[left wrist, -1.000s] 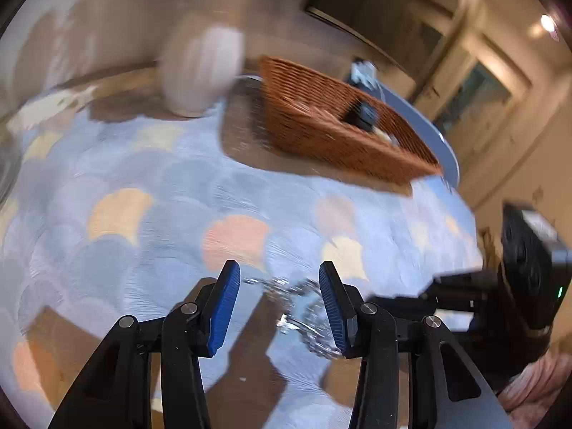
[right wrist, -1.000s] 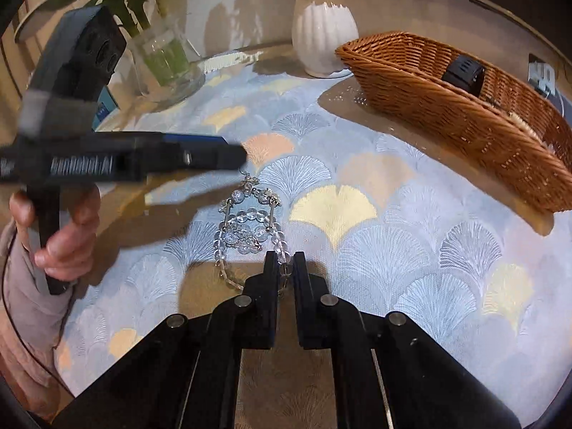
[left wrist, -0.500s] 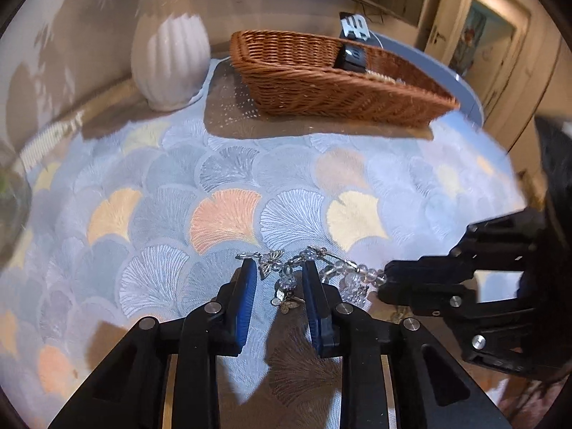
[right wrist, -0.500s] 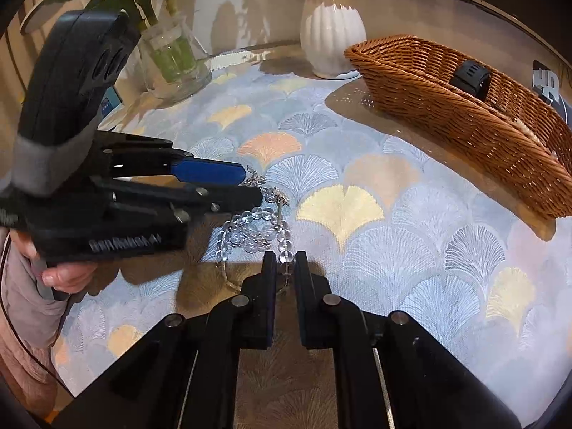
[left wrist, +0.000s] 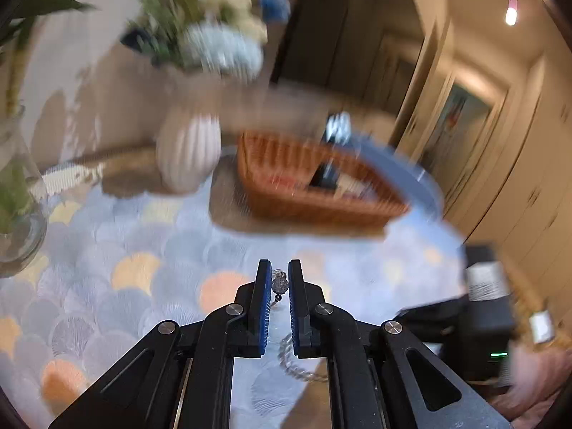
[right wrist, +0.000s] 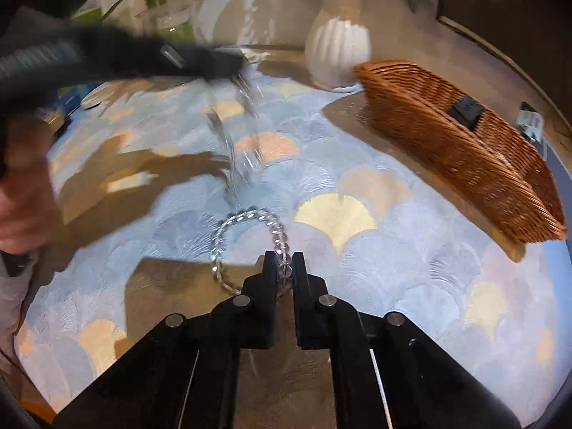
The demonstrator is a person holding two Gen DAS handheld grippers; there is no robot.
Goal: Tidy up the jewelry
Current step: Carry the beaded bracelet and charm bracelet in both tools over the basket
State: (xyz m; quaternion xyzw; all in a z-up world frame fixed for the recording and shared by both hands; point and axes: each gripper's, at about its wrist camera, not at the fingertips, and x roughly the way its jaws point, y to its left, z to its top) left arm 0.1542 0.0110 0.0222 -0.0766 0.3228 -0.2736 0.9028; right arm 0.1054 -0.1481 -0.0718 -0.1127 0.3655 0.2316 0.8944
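Note:
My left gripper [left wrist: 279,279] is shut on a beaded chain necklace [left wrist: 280,284] and holds it above the table; in the right wrist view the gripper [right wrist: 232,68] shows blurred at upper left with the chain [right wrist: 246,136] hanging from it. My right gripper [right wrist: 285,268] is shut on a clear bead bracelet [right wrist: 246,218] that lies on the patterned cloth [right wrist: 357,268]. The bracelet also shows under the left gripper [left wrist: 289,361]. A brown wicker basket [right wrist: 464,150] stands at the right, also seen blurred in the left wrist view [left wrist: 314,186].
A white ribbed vase [right wrist: 338,53] with flowers stands behind the basket's left end. A glass vase with green stems [left wrist: 18,207] is at the far left. A black object [right wrist: 466,111] lies in the basket. The table edge curves at the right.
The left gripper closed on the chain necklace and lifted it off the cloth, pulling it away from the bracelet. The right gripper stayed shut on the bracelet.

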